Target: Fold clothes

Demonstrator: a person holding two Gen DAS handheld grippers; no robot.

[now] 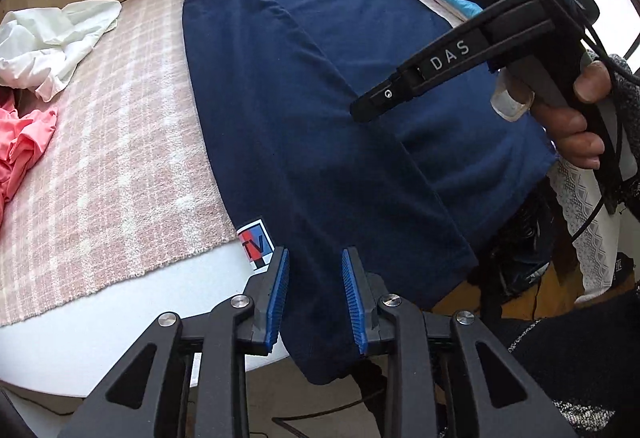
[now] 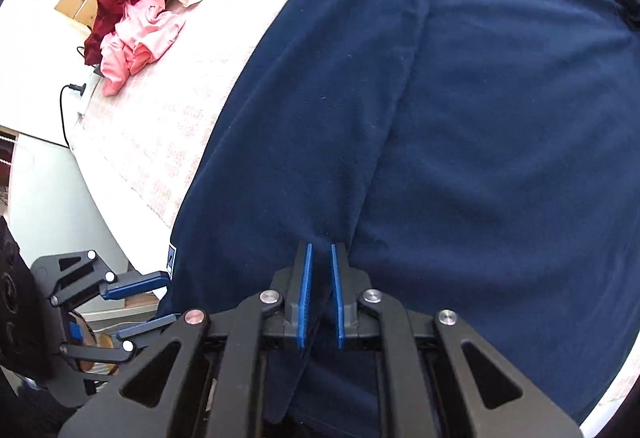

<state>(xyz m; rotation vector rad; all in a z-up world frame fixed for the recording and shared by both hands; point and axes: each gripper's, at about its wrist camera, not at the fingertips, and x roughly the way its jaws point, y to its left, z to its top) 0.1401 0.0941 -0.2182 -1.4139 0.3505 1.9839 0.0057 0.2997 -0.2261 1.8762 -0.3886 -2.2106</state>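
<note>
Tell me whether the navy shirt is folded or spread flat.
Partly folded: the navy shirt lies on the pink blanket with one side, sleeve included, turned over its middle. Its lower end still hangs off the edge.

one navy garment (image 1: 320,117) lies spread on one pink checked blanket (image 1: 120,157). left of the navy garment sit three loose pieces: one white (image 1: 52,41), one pink (image 1: 24,145), one dark red (image 2: 120,1). two claws: left claw (image 1: 316,298), right claw (image 2: 320,294).
</note>
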